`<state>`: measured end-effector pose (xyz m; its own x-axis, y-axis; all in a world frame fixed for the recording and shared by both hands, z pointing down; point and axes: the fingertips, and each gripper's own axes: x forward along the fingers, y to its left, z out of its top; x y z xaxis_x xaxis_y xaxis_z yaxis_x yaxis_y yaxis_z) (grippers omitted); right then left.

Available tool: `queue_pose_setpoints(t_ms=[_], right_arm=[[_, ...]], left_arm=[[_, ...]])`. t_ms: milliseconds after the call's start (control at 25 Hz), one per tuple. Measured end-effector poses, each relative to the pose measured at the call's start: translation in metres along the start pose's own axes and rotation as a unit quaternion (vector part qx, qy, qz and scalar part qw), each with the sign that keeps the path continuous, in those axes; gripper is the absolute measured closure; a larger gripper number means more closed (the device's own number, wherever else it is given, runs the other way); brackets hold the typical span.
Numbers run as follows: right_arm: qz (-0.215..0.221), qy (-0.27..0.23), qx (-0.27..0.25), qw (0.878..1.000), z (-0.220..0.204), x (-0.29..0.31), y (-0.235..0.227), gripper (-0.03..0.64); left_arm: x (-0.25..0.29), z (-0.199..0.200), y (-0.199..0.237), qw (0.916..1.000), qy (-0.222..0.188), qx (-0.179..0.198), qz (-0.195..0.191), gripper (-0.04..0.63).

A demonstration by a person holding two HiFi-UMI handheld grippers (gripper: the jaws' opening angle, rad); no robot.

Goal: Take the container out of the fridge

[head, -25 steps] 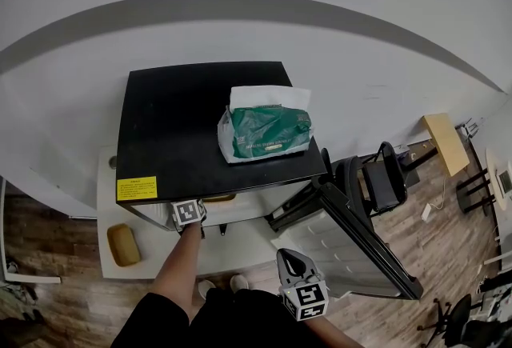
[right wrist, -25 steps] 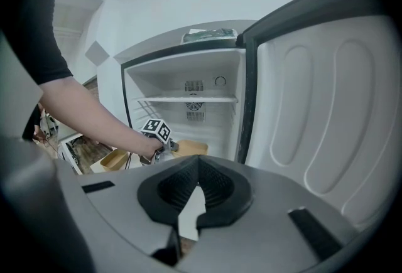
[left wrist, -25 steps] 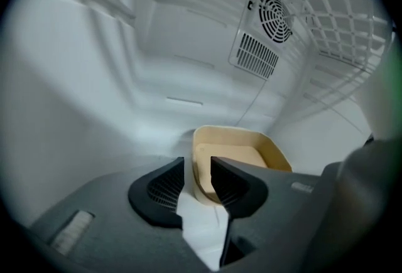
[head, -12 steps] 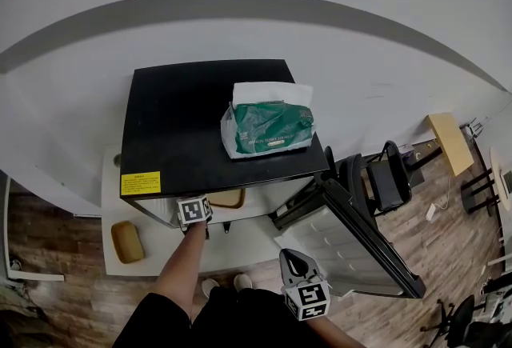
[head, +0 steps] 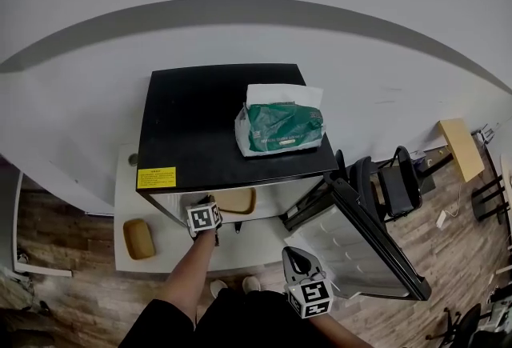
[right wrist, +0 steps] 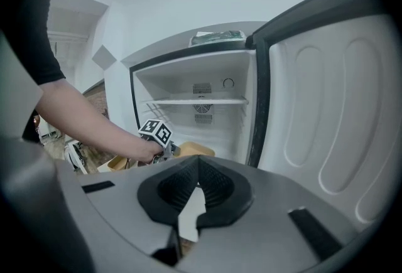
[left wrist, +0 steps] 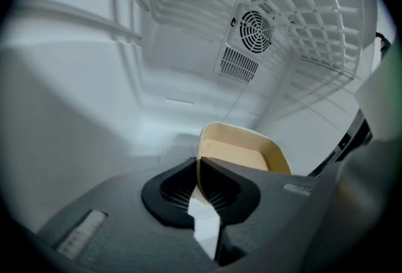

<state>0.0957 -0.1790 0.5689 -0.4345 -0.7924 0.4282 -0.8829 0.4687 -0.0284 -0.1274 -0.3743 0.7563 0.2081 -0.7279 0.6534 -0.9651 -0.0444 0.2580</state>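
With the left forearm (head: pixel 192 258) stretched into the open fridge (head: pixel 216 114), the left claw (left wrist: pixel 198 168) pinches the tan container (left wrist: pixel 242 152) by its near rim, while the right claw (right wrist: pixel 196 168) hangs low, clenched and empty.

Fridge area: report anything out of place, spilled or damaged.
Nothing spilled or damaged. The green packet lies slightly askew on the fridge top. A second container sits outside the fridge on the white platform, while the left gripper holds the container at the fridge opening.

Black fridge top (head: pixel 200 122) bearing green bag (head: pixel 282 129), white platform (head: pixel 128 206) with tan tray (head: pixel 139 238)
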Motion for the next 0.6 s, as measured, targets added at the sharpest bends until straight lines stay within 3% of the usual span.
queue_pose_setpoints(t_ms=[600], right_arm=[[0.017, -0.013, 0.012, 1.0, 0.007, 0.015, -0.005, 0.623]], left_arm=[[-0.067, -0.017, -0.02, 0.9982, -0.046, -0.036, -0.014, 0.565]])
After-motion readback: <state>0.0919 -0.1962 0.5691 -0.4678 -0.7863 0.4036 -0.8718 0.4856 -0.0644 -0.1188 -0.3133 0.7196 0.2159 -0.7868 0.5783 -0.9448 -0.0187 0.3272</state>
